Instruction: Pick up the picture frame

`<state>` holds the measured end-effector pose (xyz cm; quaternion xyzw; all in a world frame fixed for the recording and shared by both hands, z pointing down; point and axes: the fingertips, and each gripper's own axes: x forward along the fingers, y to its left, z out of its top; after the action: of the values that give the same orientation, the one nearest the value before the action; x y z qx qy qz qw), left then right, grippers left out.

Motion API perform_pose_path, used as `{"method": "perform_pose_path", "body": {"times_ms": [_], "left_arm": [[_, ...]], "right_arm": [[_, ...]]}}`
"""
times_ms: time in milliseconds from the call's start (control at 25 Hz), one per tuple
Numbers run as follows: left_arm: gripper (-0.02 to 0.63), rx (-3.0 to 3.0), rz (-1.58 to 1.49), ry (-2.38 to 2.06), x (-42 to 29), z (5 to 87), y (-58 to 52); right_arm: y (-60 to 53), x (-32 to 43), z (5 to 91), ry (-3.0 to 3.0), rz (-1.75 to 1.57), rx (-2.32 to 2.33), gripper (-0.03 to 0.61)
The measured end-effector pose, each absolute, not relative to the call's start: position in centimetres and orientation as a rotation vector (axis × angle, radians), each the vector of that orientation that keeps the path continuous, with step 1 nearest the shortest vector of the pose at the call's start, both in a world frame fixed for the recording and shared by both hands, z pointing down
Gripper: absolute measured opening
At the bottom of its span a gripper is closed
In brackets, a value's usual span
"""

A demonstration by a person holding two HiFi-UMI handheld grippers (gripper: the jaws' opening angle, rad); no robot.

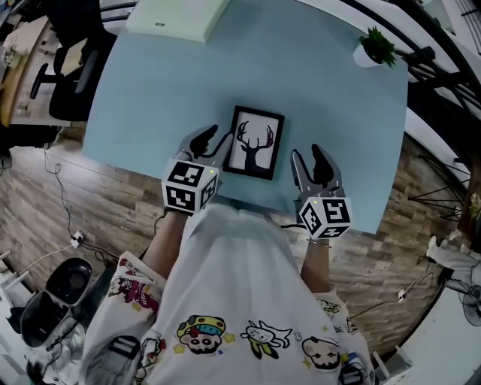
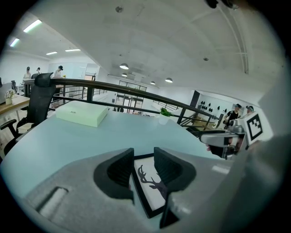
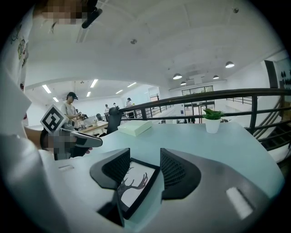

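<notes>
The picture frame, black-edged with a deer silhouette on white, lies flat on the pale blue table near its front edge. My left gripper is just left of it, one finger close to the frame's left edge; its jaws stand apart with nothing clamped. In the left gripper view the frame shows through the gap of the left gripper. My right gripper hovers a little to the frame's right, open and empty. Its own view shows the frame beyond the right gripper.
A pale green flat box rests at the table's far edge. A small potted plant stands at the far right corner. A black office chair is left of the table. Railings run behind it.
</notes>
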<state>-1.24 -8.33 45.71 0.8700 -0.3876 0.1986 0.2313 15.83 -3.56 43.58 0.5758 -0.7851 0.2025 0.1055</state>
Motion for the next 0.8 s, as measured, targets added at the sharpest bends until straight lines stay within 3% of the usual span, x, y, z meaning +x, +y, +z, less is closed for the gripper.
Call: {"method": "perform_pose_path", "body": {"times_ms": [800], "left_arm": [[0.130,2.275,0.747,-0.914,0.5,55.8,-8.1]], "right_arm": [[-2.9,14.3,50.3,-2.233,0.803,1.655,0.202]]}}
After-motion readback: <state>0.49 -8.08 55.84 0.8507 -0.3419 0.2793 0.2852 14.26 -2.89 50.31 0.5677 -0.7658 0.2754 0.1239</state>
